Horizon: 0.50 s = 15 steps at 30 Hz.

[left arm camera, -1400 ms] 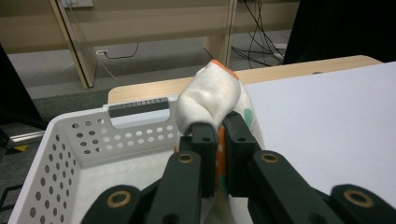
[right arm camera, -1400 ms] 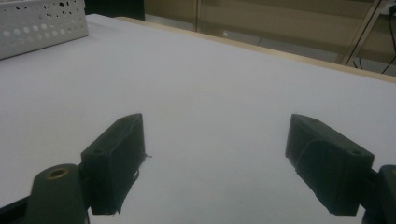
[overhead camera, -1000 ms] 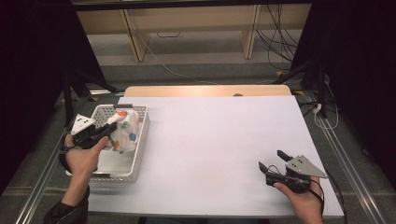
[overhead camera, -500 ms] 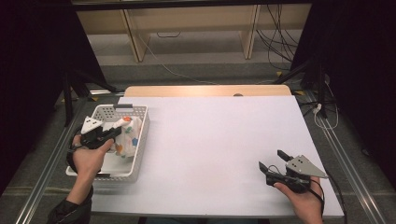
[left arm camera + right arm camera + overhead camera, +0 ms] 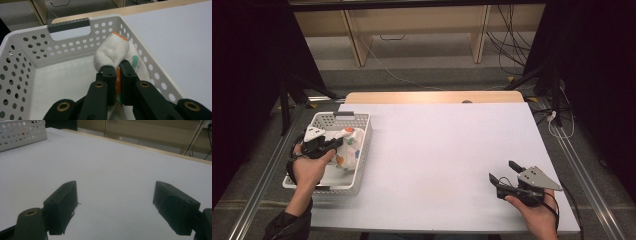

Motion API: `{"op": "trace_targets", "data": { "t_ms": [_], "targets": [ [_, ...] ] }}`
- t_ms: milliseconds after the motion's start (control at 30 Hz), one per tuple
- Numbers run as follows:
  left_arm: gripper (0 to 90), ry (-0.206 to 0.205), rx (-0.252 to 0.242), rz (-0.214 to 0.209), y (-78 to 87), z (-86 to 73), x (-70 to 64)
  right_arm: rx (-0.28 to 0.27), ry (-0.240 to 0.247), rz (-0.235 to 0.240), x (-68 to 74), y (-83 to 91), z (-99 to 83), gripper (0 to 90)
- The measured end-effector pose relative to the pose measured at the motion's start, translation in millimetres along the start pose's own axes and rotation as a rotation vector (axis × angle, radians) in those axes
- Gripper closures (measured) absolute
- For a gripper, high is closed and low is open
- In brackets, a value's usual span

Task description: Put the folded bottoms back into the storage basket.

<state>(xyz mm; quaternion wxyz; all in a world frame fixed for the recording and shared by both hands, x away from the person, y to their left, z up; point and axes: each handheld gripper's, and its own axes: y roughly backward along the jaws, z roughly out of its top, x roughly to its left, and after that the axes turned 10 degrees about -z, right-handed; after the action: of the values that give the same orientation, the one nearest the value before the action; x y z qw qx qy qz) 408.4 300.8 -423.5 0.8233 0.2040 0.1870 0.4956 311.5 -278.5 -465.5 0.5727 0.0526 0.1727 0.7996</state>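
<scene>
Two tongs: the left tongs [image 5: 116, 72] pinch a white spotted sock [image 5: 113, 53] tight, inside the white basket [image 5: 22, 50]. The right tongs [image 5: 115, 207] sit wide open, empty, over the tabletop [image 5: 452, 145].

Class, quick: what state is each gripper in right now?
Left gripper: shut on the white patterned cloth, inside the white basket.
Right gripper: open, holding nothing, over the white table.
</scene>
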Motion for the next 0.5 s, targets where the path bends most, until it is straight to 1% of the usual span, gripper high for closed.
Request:
{"op": "trace_targets", "data": {
  "t_ms": [67, 133, 167, 200, 233, 267, 300, 333, 367, 400, 500],
  "targets": [
    [83.9, -0.003, 0.010, 0.005, -1.1, -0.7, 2.2, 0.009, 0.003, -0.001, -0.3, 0.6, 0.2, 20.7],
    [83.6, -0.017, 0.019, 0.019, -2.5, -1.4, 4.3, 0.009, 0.003, -0.001, -0.4, 0.4, 0.0, 20.7],
    [82.8, -0.026, 0.022, 0.034, -3.3, -1.7, 6.0, 0.011, 0.004, 0.000, -0.4, 0.4, 0.0, 20.7],
    [80.0, -0.035, 0.028, 0.057, -4.6, -2.0, 7.9, 0.011, 0.004, -0.001, -0.4, 0.4, 0.0, 20.7],
    [71.2, -0.049, 0.031, 0.084, -6.3, -2.3, 10.0, 0.011, 0.003, -0.001, -0.4, 0.3, -0.1, 20.7],
    [59.0, -0.070, 0.029, 0.115, -7.9, -2.6, 12.0, 0.011, 0.003, -0.001, -0.4, 0.3, 0.0, 20.7],
    [47.4, -0.087, 0.039, 0.148, -9.0, -2.7, 13.6, 0.005, 0.000, 0.000, -0.2, -0.1, -0.2, 20.7],
    [38.2, -0.088, 0.049, 0.176, -9.8, -2.6, 14.7, 0.011, 0.003, 0.000, -0.3, 0.4, 0.0, 20.7],
    [31.4, -0.081, 0.049, 0.191, -10.4, -2.4, 15.4, 0.010, 0.003, -0.001, -0.3, 0.2, -0.1, 20.7],
    [28.3, -0.081, 0.048, 0.192, -10.6, -2.0, 15.7, 0.012, 0.001, 0.000, -0.2, 0.2, -0.2, 20.7],
    [29.1, -0.084, 0.044, 0.183, -12.0, -0.5, 13.9, 0.012, -0.002, 0.000, 0.1, -0.1, -0.1, 20.7]
  ]
}}
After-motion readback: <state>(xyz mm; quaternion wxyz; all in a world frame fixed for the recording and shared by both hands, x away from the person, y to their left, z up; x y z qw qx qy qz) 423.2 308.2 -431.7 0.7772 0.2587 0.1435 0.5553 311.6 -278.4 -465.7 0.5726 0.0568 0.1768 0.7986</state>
